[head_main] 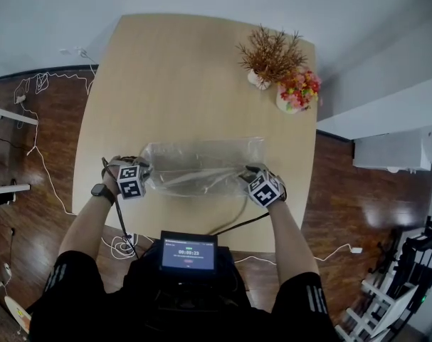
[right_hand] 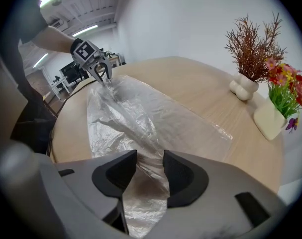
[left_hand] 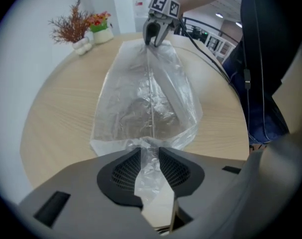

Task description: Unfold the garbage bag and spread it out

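Left tool (left_hand: 150, 163) pinches the garbage bag (left_hand: 151, 98), right tool (right_hand: 150, 171) gapes astride it; a white vase (right_hand: 270, 121) holds flowers (right_hand: 285, 86)

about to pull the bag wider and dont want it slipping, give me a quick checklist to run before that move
1. left gripper gripping the bag: ok, its jaws are shut on a bunched end.
2. right gripper gripping the bag: not ok, its jaws stand apart and the bag lies between them unpinched.
3. bag spread flat: not ok, it is wrinkled, with a long crease down the middle.
4. bag wholly on the table: ok, no edge hangs over.
5. room to spread: ok, the twig vase and the flower vase stand at the far corner, apart from the bag.
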